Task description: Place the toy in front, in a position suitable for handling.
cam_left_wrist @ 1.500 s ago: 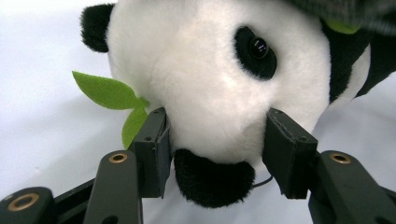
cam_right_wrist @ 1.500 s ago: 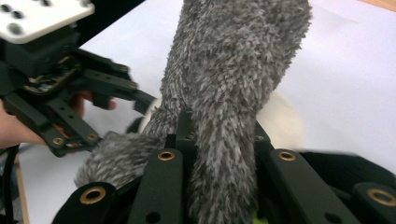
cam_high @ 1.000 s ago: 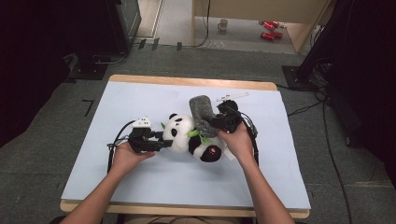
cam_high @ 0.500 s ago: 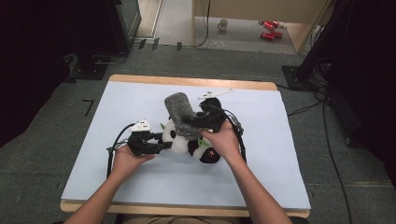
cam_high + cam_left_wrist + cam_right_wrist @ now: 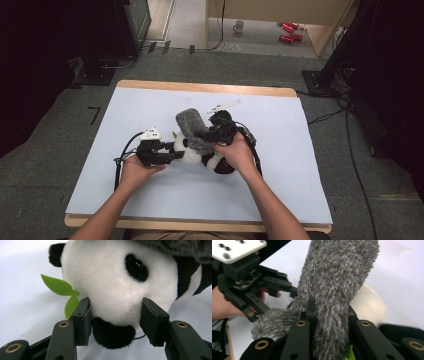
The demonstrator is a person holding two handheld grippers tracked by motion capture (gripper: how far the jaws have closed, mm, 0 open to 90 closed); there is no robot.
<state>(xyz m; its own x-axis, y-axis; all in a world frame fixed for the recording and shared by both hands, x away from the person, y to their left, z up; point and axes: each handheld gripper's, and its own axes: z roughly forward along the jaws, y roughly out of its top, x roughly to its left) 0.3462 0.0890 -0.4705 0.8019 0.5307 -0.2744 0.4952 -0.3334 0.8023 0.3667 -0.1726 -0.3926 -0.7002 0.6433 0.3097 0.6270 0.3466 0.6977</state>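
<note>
We see a table (image 5: 150,200) with a pale blue top and wooden edge; a plush panda (image 5: 192,152) lies on it between our two jaws.

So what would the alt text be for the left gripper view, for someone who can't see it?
A plush panda's white face sits close up, its muzzle squeezed between the left gripper's two black jaws. A green felt leaf sticks out beside its cheek, and a grey fuzzy cloth covers the top of its head, all above a pale blue table.
</note>
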